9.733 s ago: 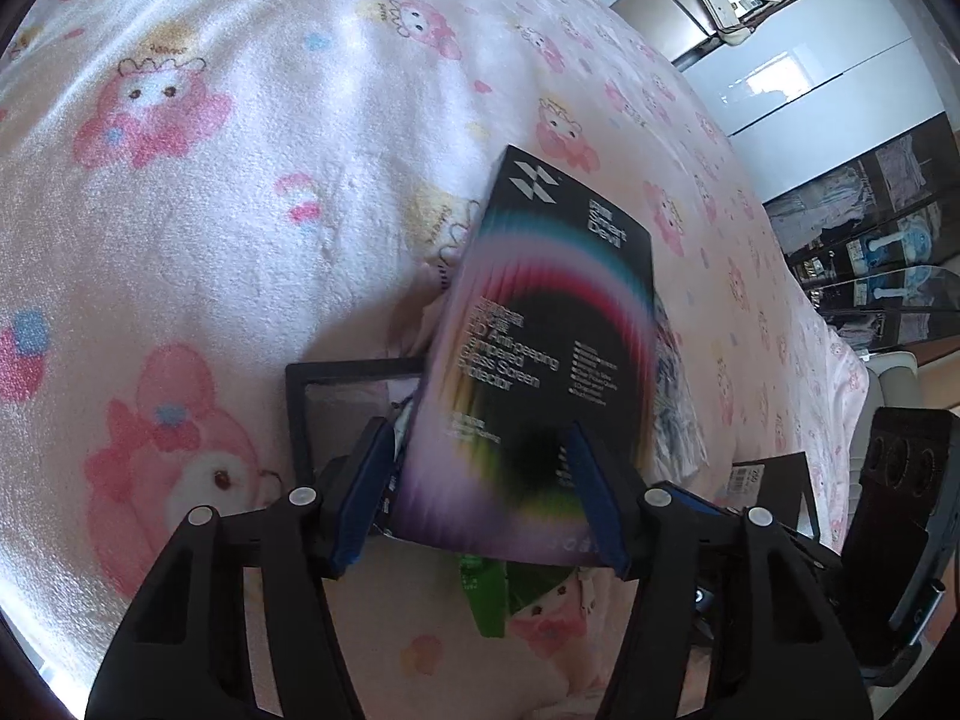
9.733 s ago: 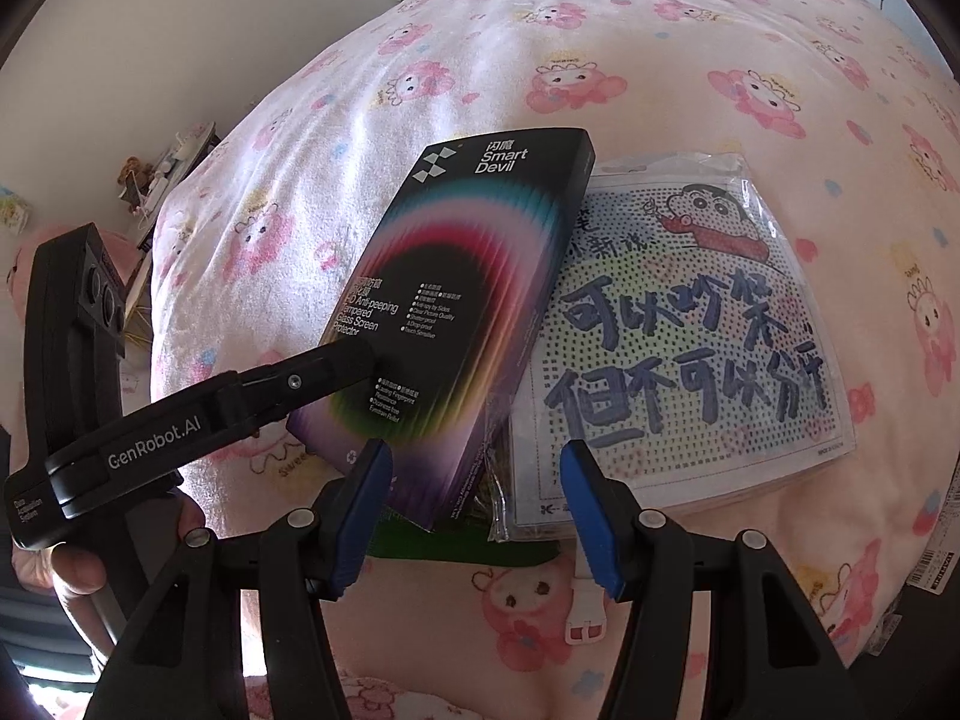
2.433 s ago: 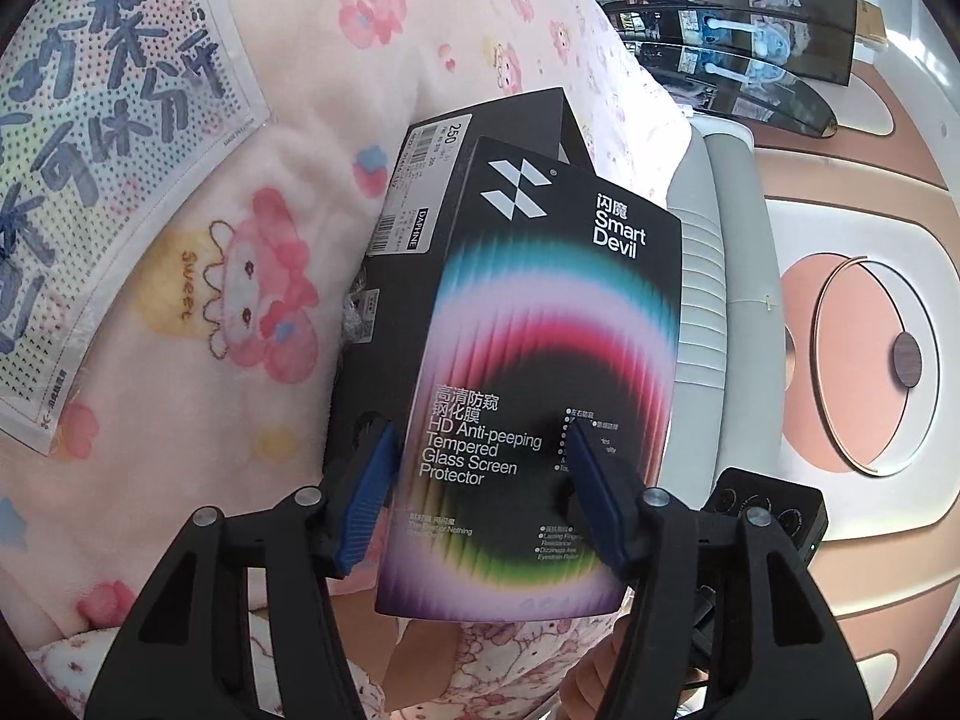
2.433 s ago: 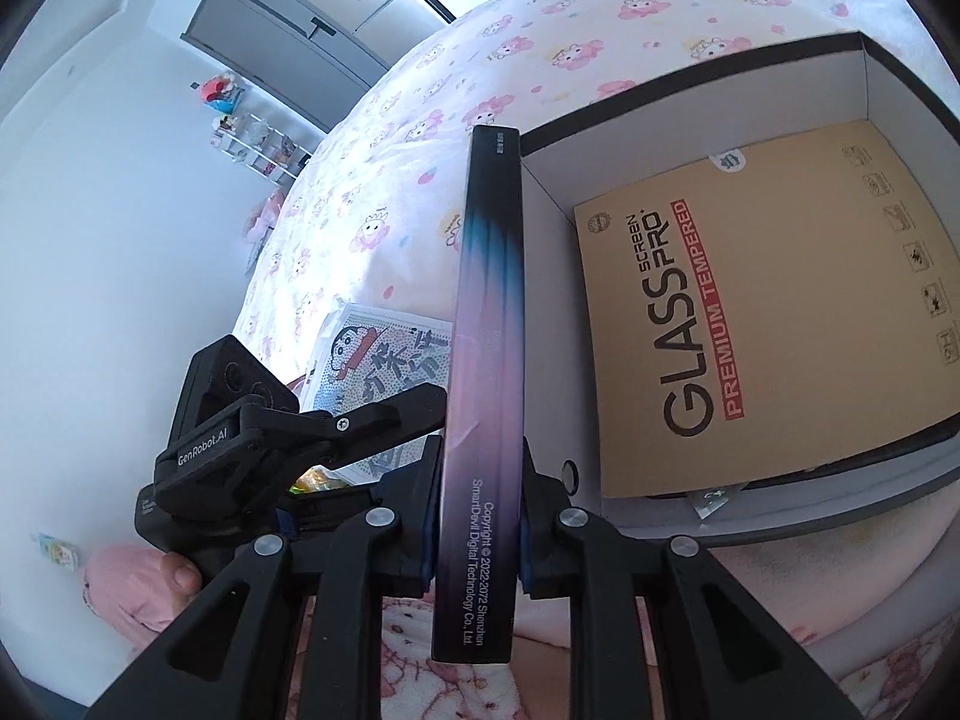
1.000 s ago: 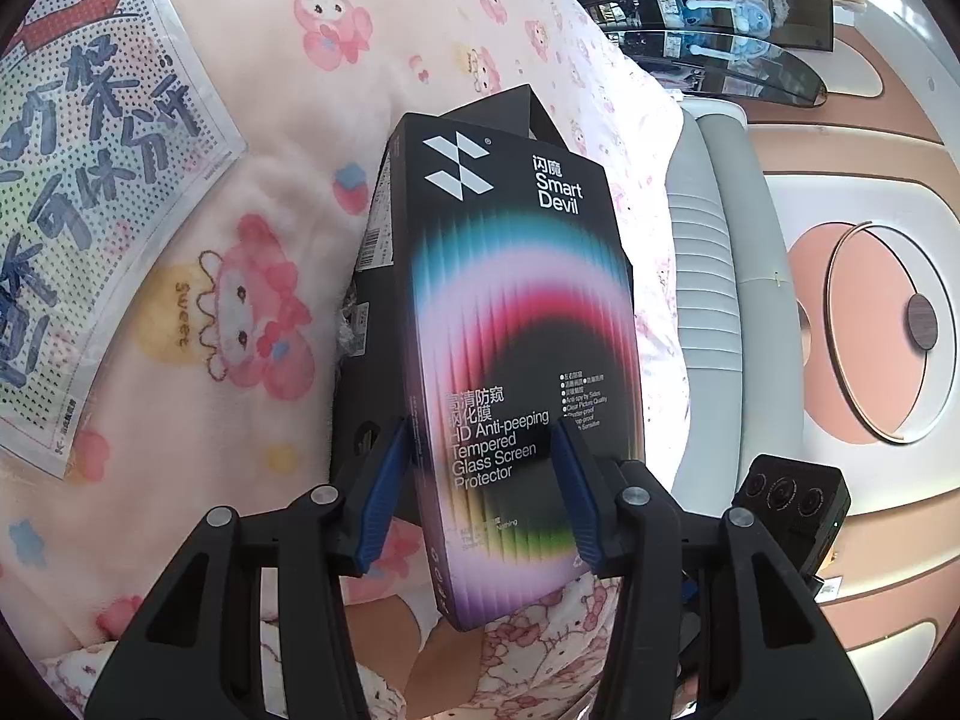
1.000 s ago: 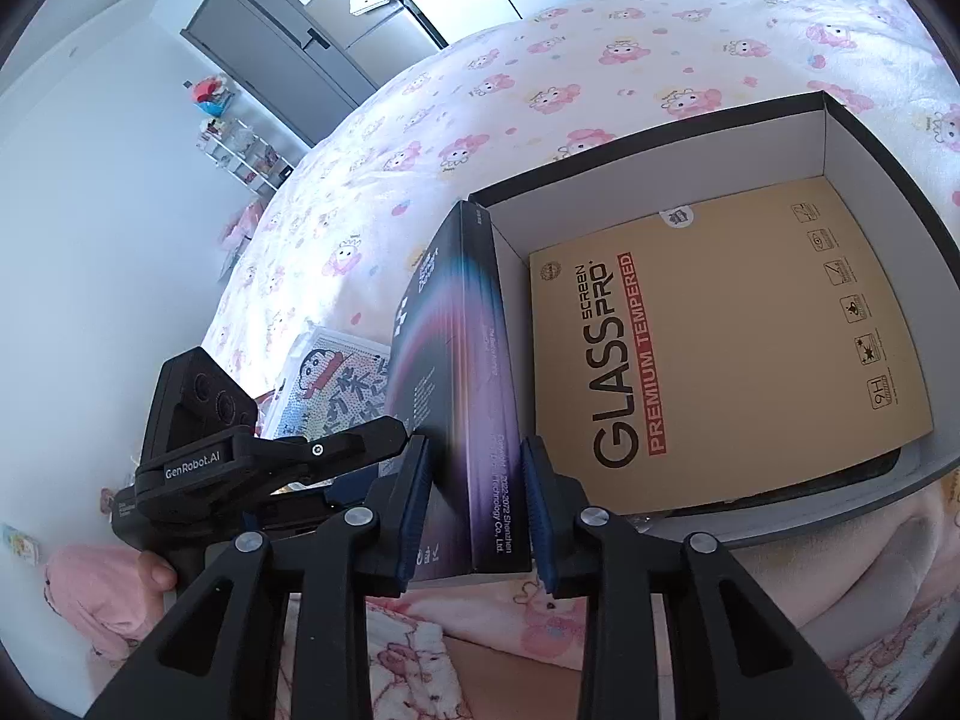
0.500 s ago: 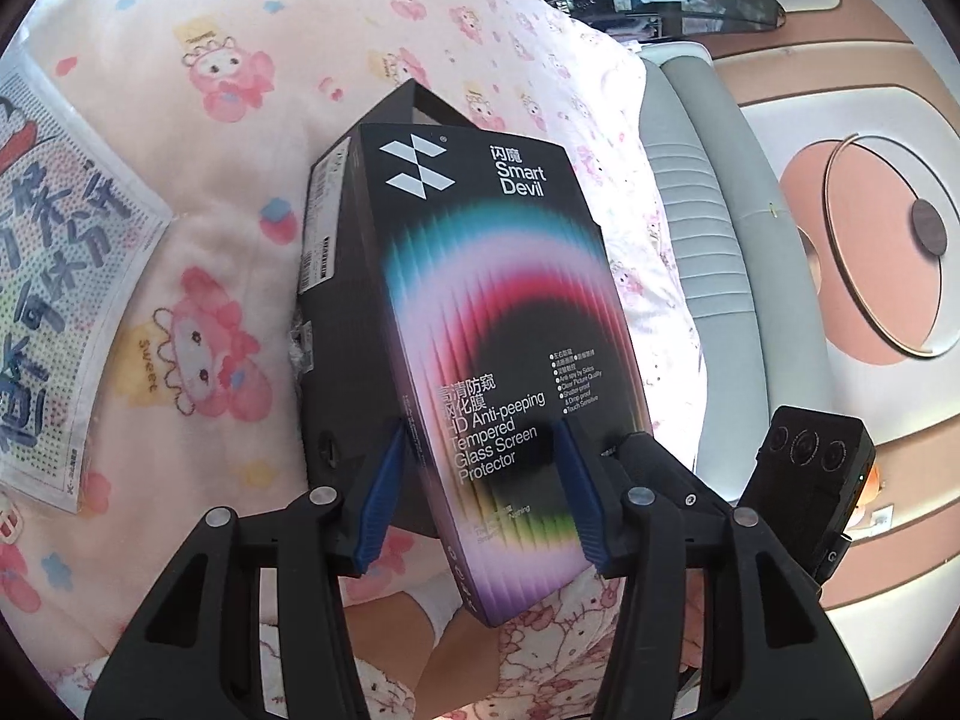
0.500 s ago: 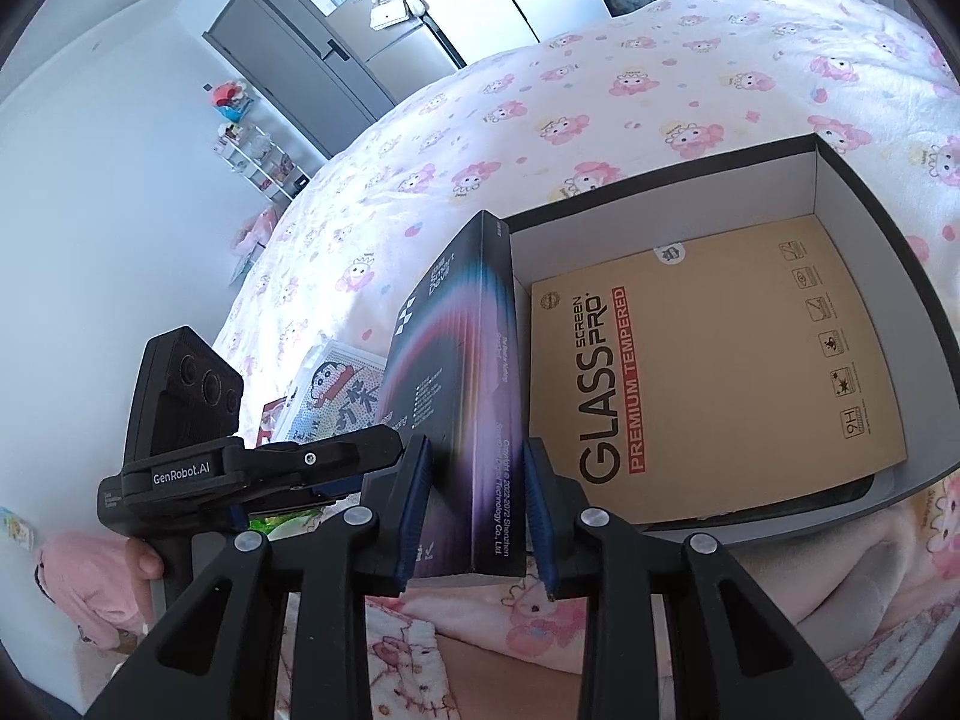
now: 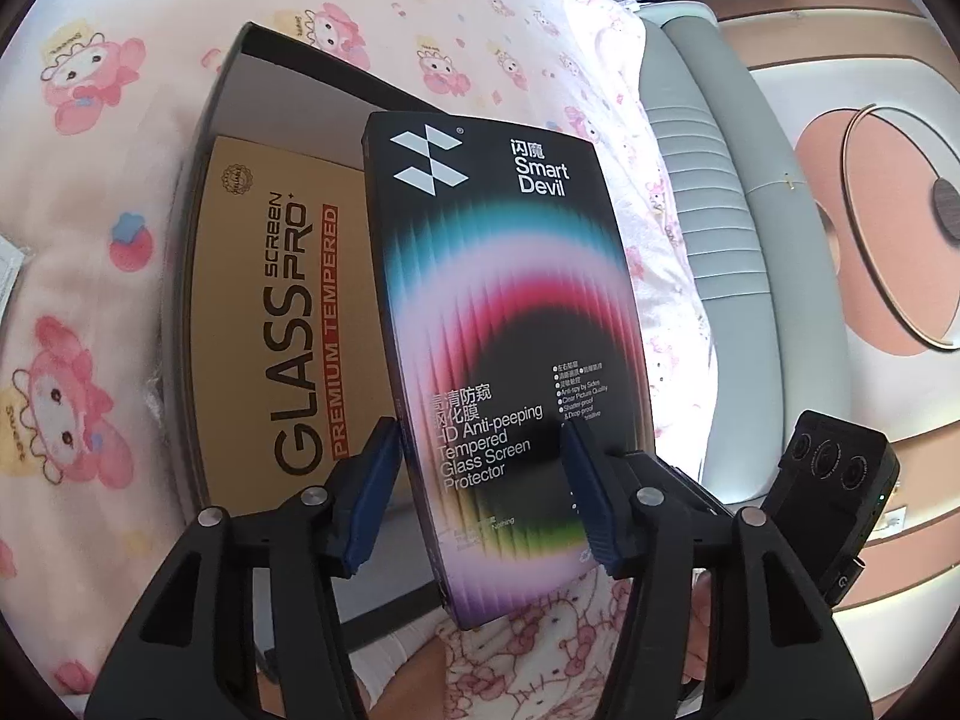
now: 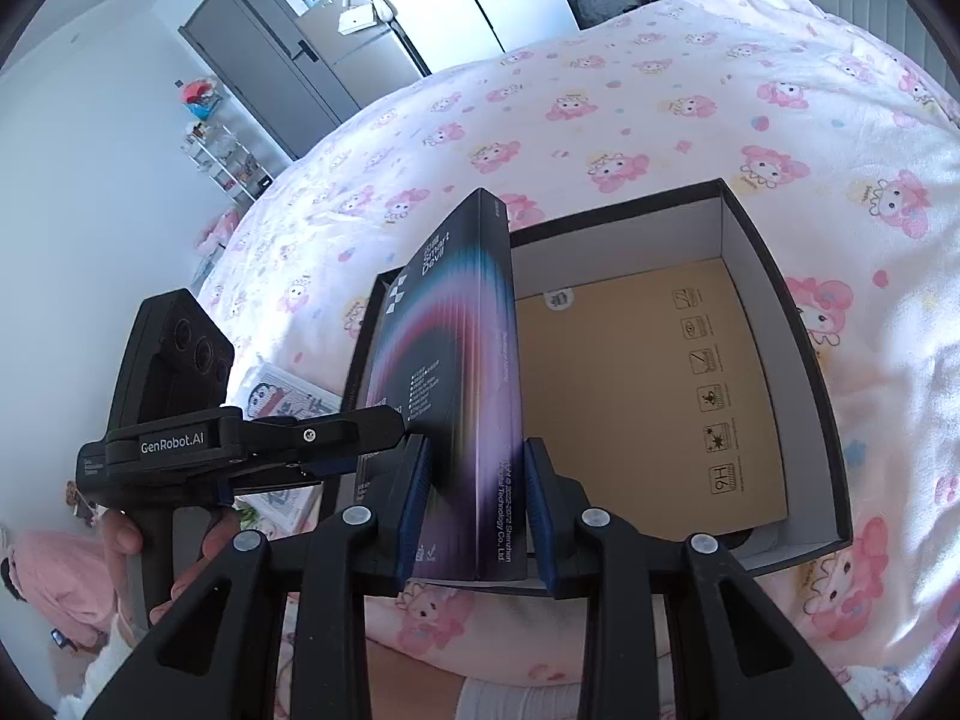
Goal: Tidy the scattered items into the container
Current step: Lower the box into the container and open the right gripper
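Grip on the slim black rainbow-printed screen-protector box (image 10: pixel 462 396) is passing to our right gripper (image 10: pixel 474 510), clamping its spine above the open black cardboard container (image 10: pixel 798 324), while our left gripper (image 9: pixel 480 498), jaws just opening, is releasing it.

Both grippers: black plastic frames w/ triangular cut-outs, silver round screws at joints, blue pads on fingers (image 10: pixel 414 495). Left gripper (image 10: pixel 336 456) has white "GenRobot.AI" lettering on its side, black camera block w/ three lenses on top. Person's hand (image 10: pixel 180 546) on its grip; sleeve white/pink, fuzzy.
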`<state>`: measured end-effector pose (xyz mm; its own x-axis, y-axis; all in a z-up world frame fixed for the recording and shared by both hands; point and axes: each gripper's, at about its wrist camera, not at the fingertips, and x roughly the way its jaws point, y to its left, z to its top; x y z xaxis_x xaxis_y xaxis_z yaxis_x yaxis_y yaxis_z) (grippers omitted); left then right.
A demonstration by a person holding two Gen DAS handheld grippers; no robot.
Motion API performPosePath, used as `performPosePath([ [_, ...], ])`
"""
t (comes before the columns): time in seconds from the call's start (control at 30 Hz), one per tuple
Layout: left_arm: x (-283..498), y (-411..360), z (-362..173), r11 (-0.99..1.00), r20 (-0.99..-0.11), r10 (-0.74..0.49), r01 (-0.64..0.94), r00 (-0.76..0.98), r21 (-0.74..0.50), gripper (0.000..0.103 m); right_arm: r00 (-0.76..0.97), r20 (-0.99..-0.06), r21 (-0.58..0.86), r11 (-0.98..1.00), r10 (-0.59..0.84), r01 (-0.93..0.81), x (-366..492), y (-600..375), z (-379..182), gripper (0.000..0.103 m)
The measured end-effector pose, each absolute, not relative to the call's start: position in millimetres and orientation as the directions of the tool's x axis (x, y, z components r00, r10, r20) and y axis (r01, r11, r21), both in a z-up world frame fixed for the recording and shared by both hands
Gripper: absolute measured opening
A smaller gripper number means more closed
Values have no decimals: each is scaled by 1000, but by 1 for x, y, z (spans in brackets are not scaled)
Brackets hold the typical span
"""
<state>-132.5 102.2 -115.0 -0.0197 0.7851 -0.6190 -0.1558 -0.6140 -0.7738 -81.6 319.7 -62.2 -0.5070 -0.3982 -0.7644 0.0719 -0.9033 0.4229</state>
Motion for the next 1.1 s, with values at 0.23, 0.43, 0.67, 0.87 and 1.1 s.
performPosePath([
  [0.23,-139,114,-122,-684,-690,723,-175,-35,-709,57,-452,-782,470,-883,-429,24,-97,340,-88,28],
  [0.43,-149,122,-125,-748,-754,655,-176,-44,-640,57,-413,-840,370,-928,-352,39,-117,322,-91,34],
  [0.67,-149,138,-132,-835,-844,535,-183,-45,-519,58,-346,-852,420,-907,-394,-3,-128,333,-120,36],
  [0.87,-158,145,-149,-848,-858,514,-152,-2,-508,58,-290,-858,457,-888,-424,-53,-132,346,-139,36],
  [1.1,-160,151,-157,-886,-900,436,-180,-3,-428,55,-262,-873,436,-899,-412,-38,-133,342,-147,36],
])
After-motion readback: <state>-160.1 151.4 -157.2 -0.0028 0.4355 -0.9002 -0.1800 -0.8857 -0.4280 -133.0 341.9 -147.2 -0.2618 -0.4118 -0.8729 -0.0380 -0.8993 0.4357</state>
